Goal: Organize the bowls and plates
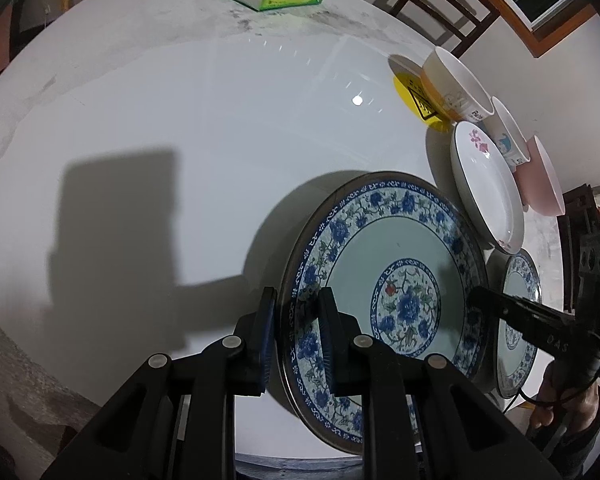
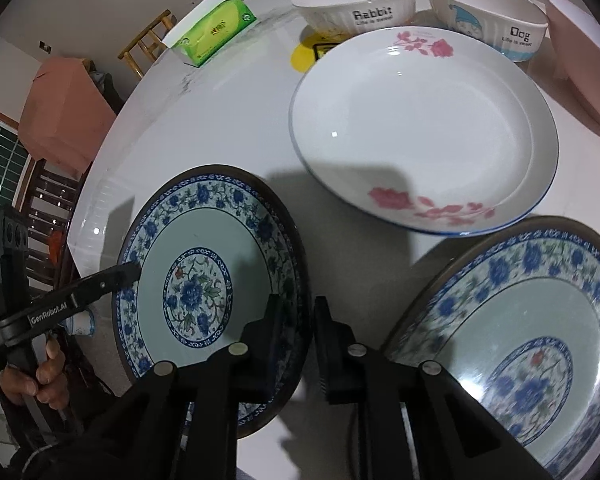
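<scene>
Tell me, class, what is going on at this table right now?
A person holds a gripper in each hand, and both grip the same blue-patterned plate by opposite rims. The left gripper pinches one edge, the right gripper the other. A second blue plate sits beside it, a white floral plate behind, and three bowls along the far edge. Nothing is stacked yet.

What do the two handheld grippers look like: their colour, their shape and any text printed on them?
Both are black plastic, with silver round rivets on the linkage arms. The left gripper has blue ribbed pads; "GenRobot.AI" is printed in white on its finger. The right gripper shows "DAS" lettering, and a thin black cable hangs near its handle.
</scene>
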{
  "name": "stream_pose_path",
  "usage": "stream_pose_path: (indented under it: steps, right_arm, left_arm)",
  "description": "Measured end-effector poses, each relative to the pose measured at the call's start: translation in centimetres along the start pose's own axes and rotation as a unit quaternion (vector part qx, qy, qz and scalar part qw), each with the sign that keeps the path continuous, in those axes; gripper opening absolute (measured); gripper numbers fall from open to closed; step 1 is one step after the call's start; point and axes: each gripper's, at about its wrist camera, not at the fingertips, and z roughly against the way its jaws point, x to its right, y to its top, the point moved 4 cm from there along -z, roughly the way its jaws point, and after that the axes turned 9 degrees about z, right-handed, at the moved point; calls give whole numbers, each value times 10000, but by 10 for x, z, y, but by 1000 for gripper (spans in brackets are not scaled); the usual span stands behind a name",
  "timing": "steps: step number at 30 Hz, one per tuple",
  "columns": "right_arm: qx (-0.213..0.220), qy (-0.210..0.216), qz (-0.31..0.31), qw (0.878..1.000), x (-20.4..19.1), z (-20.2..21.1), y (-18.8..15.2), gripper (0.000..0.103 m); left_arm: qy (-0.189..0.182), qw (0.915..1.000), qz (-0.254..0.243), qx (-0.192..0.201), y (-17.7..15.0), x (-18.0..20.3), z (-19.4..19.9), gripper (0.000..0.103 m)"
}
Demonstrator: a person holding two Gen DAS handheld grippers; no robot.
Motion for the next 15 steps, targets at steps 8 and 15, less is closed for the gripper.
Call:
stream_pose_path:
  steps: [8, 15]
  right_arm:
    - [30, 33, -127, 9999, -16, -7, -5, 16]
    - [83, 5, -147, 9999, -25, -14, -9, 16]
  left_arm:
    - [150, 9998, -113, 95, 9, -8, 3, 17]
    - [149, 9998, -94, 134, 17, -18, -1, 19]
